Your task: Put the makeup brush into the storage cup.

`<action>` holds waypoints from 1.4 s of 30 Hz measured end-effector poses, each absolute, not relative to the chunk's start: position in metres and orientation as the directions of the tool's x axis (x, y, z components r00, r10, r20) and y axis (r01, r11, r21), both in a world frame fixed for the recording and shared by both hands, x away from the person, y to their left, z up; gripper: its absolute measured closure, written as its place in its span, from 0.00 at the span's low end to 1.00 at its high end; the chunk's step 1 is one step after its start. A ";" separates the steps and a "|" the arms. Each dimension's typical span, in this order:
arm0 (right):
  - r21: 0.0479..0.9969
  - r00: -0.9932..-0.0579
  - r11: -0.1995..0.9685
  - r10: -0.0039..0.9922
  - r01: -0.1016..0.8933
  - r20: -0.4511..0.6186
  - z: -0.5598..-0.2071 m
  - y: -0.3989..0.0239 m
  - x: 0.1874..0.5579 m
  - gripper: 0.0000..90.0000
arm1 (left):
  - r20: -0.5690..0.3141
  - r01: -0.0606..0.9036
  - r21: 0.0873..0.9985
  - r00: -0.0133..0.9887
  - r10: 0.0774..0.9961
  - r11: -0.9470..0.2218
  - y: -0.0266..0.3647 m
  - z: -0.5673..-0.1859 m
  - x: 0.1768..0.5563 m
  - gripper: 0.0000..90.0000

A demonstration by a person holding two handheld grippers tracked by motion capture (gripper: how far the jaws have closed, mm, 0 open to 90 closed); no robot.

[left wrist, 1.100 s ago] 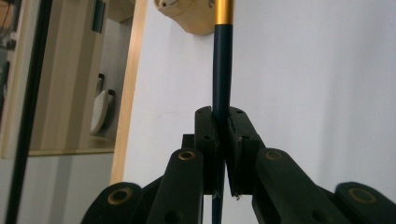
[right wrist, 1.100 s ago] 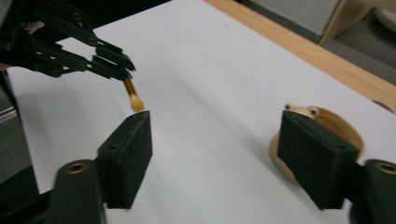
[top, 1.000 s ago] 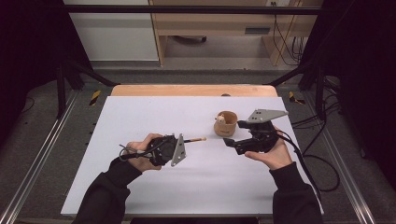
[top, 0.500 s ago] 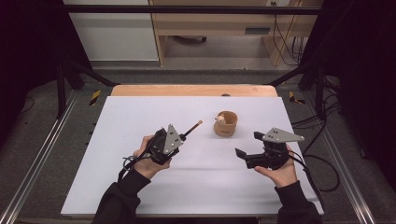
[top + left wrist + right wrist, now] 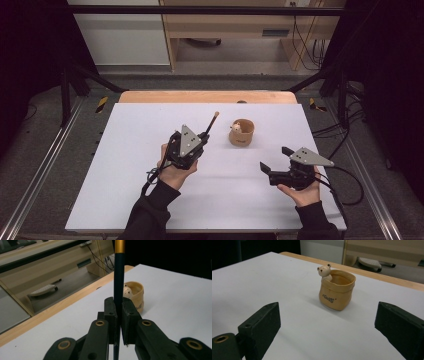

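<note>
White counter (image 5: 125, 165) with a wooden strip along its far edge. Left gripper (image 5: 202, 137) sits left of the counter's middle, held in the person's left hand (image 5: 172, 172), jaws pressed tight on a thin dark brush (image 5: 211, 125); the brush sticks out of the jaws toward the far edge, tilted a bit right, its light tip clear of the counter. In the left gripper view the brush shaft (image 5: 118, 285) runs straight up between the two black jaws, pads clamped on both sides, a gold band near the top of the shaft. A small tan pot (image 5: 241, 133) with a little bear figure (image 5: 235, 128) on its rim stands upright on the counter, right of centre and closer to the far edge, just right of the brush tip and not touching it. Right gripper (image 5: 275, 162) is near the right part of the near edge, held in the right hand (image 5: 300, 190), jaws spread wide with nothing between them; they have just been opening. Right gripper view: the two jaws stand far apart at the bottom corners, the pot (image 5: 337, 290) ahead between them and well apart from both, bear (image 5: 324, 272) on the rim's left side, dark lettering on the pot's front. Cables trail from both grippers toward the near edge.
</note>
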State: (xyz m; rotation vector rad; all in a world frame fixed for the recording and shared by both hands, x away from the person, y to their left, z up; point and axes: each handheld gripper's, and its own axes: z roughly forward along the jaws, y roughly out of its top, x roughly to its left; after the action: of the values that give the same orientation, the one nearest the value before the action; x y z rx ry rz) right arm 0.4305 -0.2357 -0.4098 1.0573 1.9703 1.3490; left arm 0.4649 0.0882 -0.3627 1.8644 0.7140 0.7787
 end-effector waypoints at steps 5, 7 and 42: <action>0.932 -0.564 0.206 0.826 0.299 -0.001 -0.413 -0.231 0.426 0.07 | 0.170 0.137 0.940 0.604 0.779 -0.311 0.077 -0.361 0.471 0.93; 0.932 -0.565 0.208 0.825 0.296 -0.004 -0.413 -0.230 0.426 0.06 | 0.160 0.135 0.946 0.595 0.787 -0.295 0.072 -0.359 0.474 0.93; 0.934 -0.552 0.180 0.834 0.308 0.021 -0.421 -0.240 0.426 0.03 | 0.053 0.102 0.985 0.588 0.807 -0.139 -0.032 -0.357 0.543 0.93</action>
State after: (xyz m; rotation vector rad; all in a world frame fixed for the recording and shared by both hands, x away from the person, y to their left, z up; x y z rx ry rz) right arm 0.4264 -0.2395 -0.4210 1.0694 1.9561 1.3640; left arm 0.5429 -0.0319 -0.3575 1.6160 0.7771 0.7312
